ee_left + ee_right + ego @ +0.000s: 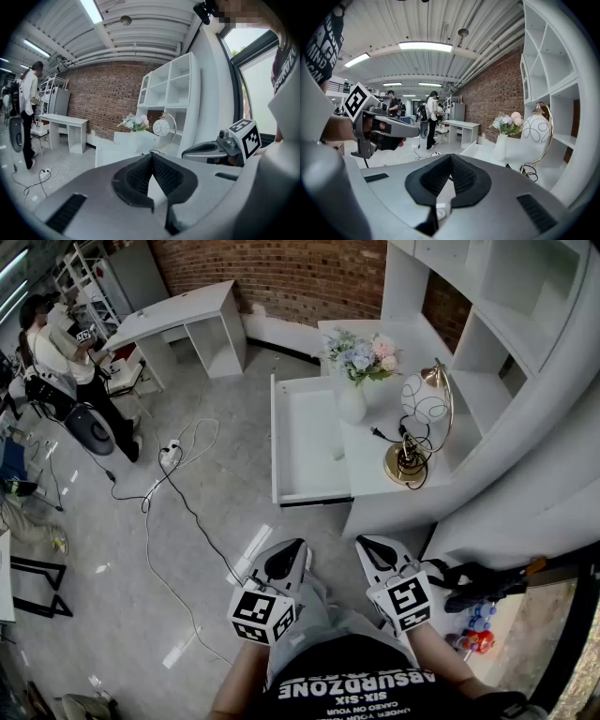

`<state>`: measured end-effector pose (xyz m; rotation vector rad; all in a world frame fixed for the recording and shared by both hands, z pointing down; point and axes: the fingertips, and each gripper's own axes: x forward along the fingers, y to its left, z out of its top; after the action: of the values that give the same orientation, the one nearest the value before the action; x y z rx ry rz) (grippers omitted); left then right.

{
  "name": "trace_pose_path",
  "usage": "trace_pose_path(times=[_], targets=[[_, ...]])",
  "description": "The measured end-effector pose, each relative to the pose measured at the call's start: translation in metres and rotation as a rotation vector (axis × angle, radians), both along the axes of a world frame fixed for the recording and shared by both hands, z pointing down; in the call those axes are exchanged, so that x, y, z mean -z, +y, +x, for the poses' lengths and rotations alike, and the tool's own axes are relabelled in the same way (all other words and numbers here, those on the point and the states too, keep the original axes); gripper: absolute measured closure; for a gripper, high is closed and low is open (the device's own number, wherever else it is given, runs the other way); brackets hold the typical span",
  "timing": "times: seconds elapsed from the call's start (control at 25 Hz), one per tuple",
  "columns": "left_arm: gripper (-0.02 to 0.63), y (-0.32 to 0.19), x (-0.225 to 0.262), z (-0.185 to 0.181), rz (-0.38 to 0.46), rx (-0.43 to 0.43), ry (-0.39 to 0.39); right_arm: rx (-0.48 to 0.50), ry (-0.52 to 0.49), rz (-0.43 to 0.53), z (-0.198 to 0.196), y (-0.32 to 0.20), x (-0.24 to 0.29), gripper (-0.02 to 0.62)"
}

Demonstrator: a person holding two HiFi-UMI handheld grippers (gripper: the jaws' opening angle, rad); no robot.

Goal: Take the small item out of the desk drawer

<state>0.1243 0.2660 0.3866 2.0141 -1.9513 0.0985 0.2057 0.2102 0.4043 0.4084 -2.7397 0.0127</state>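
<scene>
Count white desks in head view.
2. Near desk, centre right, drawer open; far desk at upper left by the brick wall. Others may be cut off at frame edges.

Flower vase [352, 401], globe lamp [424, 401], power strip [170, 454]

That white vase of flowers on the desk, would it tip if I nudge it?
Likely tippy: the vase is slim with a wide bouquet on top. It looks like glazed ceramic, so probably slippery and breakable. It stands at the desk edge by the open drawer, so it could fall in.
</scene>
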Motion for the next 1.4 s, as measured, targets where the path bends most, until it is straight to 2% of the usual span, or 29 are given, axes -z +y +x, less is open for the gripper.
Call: trace_pose_path(times=[0.32,0.92,1.4], targets=[[0.600,-0.028,-0.002,-0.022,0.000,-0.022,0.010,-0.033,-0.013,0.016,-0.024,-0.023,0.000,0.598],[0.600,-0.117,0.006,-0.102,0.021,-0.107,0.032,-0.108,0.001,0.031,-0.102,-0.100,0.004,0.598],[0.600,-0.177,0.013,-0.152,0.014,-0.196,0.059,-0.199,0.025,0.010,-0.147,-0.153,0.010,0.598]])
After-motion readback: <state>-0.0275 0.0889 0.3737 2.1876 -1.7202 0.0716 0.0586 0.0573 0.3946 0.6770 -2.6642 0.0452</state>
